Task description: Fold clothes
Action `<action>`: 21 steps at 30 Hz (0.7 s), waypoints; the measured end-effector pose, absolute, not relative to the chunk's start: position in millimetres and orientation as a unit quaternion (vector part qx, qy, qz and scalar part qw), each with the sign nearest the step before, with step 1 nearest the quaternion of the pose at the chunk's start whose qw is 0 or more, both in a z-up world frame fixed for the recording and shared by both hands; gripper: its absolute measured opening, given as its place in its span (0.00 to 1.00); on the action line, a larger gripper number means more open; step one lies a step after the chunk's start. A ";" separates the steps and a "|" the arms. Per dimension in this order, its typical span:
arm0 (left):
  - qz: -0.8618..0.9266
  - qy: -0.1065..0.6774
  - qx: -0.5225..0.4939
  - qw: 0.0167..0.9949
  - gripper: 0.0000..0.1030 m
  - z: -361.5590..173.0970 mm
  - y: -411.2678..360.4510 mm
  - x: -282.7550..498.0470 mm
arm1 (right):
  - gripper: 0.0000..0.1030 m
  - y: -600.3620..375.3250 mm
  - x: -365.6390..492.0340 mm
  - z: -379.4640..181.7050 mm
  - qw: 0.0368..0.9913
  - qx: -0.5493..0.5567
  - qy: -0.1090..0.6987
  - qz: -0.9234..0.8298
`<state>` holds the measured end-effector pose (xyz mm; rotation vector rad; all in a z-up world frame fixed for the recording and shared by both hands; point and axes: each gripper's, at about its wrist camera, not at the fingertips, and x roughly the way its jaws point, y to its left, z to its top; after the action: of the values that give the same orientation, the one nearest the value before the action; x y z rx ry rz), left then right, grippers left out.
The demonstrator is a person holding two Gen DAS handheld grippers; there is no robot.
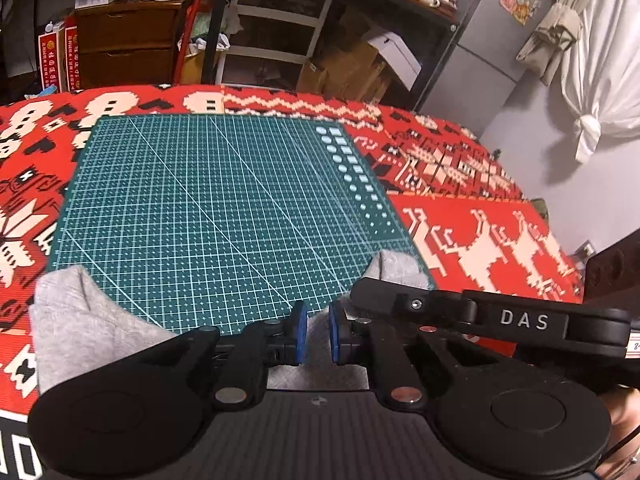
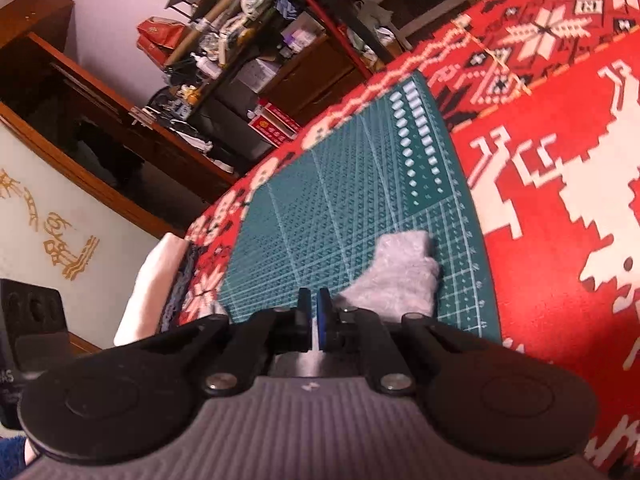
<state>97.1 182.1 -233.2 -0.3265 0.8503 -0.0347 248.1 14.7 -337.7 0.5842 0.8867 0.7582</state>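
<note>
A grey garment [image 1: 92,328] lies at the near edge of the green cutting mat [image 1: 220,200], with one flap to the left and another [image 1: 396,268] to the right. My left gripper [image 1: 319,332] is shut on the garment's middle, and grey fabric shows in the narrow gap between its blue pads. The black body of the right gripper [image 1: 520,320] crosses in from the right, over the right flap. In the right wrist view my right gripper [image 2: 314,316] is shut on the grey garment [image 2: 404,276], which bunches just right of its fingers on the mat [image 2: 340,200].
A red and white patterned cover [image 1: 480,240] spreads around the mat. Beyond the far edge stand wooden drawers [image 1: 128,40], a black shelf frame [image 1: 280,20] and a grey fridge [image 1: 500,32]. A pale folded cloth [image 2: 148,292] lies off the mat's left side.
</note>
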 end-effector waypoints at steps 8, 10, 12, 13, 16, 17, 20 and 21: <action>-0.023 0.420 -0.163 0.893 0.11 -223.9 199.5 60.0 | 0.05 26.7 235.2 -336.6 0.775 0.242 0.432 0.394; -0.020 0.419 -0.165 0.892 0.11 -225.8 201.6 58.8 | 0.05 31.7 233.4 -339.9 0.771 0.232 0.441 0.397; -0.016 0.419 -0.167 0.892 0.11 -227.7 203.7 58.0 | 0.05 36.0 231.8 -342.4 0.771 0.225 0.445 0.396; -0.014 0.419 -0.168 0.892 0.11 -228.7 204.8 57.6 | 0.05 37.9 231.2 -343.6 0.772 0.223 0.446 0.394; -0.008 0.418 -0.170 0.892 0.10 -231.6 207.9 56.4 | 0.05 42.9 231.0 -345.5 0.778 0.216 0.443 0.390; -0.006 0.418 -0.171 0.892 0.10 -232.6 208.9 56.0 | 0.05 43.0 231.2 -346.0 0.778 0.217 0.442 0.390; 0.000 0.417 -0.173 0.892 0.08 -235.5 212.0 54.9 | 0.05 44.4 232.2 -347.1 0.780 0.223 0.434 0.391; 0.001 0.417 -0.174 0.892 0.08 -236.5 213.1 54.5 | 0.05 45.4 232.9 -346.7 0.781 0.225 0.431 0.393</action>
<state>54.5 213.1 -236.5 -0.3609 0.8647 0.0031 232.9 45.4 -346.7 0.4863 0.9307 0.8480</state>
